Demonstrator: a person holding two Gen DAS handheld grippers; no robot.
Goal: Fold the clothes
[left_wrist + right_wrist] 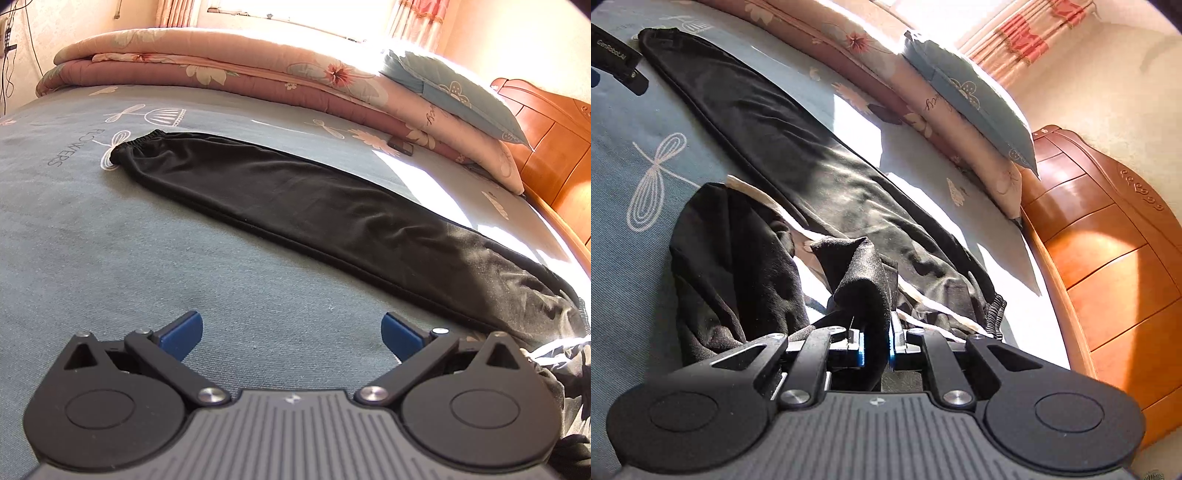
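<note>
Well, the right gripper (875, 345) had its blue pads pinched almost together on a bunched fold of black cloth (862, 280), and that was the whole story on that side. The fabric rose in a peak just ahead of the jaws, so the grip looked taken at a thick edge near the waist end of the black trousers (295, 195), the sort of spot that lets a whole layer be carried over at once.

Over on the other side, the left gripper (291, 336) hovered above bare blue bedsheet (110, 240) with its fingers spread wide and nothing between them. It sat just short of the trousers' near seam, probably waiting to pin or take a second corner.

The trousers themselves lay stretched long across the bed, one leg flat and smooth, its elastic cuff (138, 144) far off toward the folded floral quilt (229, 70). Nearer the right gripper the cloth was heaped and rumpled, with pale lining showing, so that end was clearly not yet squared away.

A blue pillow (971, 96) rested on the quilt beside the wooden headboard (1108, 240), well clear of the work. Strong sun cut across the sheet, washing out part of the far side.
</note>
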